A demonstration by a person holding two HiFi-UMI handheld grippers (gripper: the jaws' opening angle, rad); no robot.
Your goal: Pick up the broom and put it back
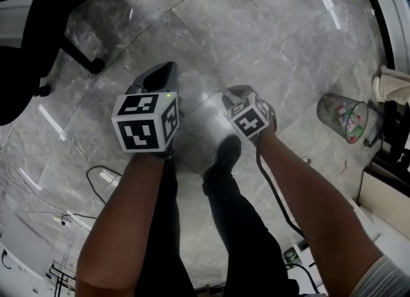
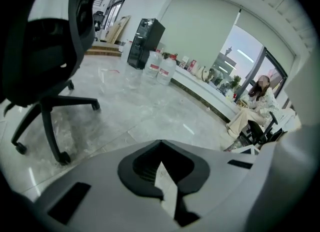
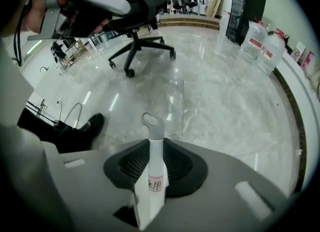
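Observation:
The broom shows only as its white handle (image 3: pixel 155 168), which has a grey hanging loop (image 3: pixel 149 121) at the end and a small label. My right gripper (image 3: pixel 150 176) is shut on this handle, with the loop poking out past the jaws. The brush end is hidden. In the head view the right gripper (image 1: pixel 238 92) is held over the marble floor, beside my left gripper (image 1: pixel 160 75). From its own camera the left gripper (image 2: pixel 167 188) looks shut, with just a pale sliver between the jaws. My left gripper (image 3: pixel 85 6) also appears at the top left of the right gripper view.
A black office chair (image 1: pixel 38 27) stands at the left, close by in the left gripper view (image 2: pixel 45 51). A wire waste basket (image 1: pixel 344 116) sits at the right. Cables (image 1: pixel 102 177) lie on the floor. Water bottles (image 3: pixel 260 46) and a black cabinet (image 2: pixel 145 36) stand by the far ledge, and a seated person (image 2: pixel 255 106) is near the window.

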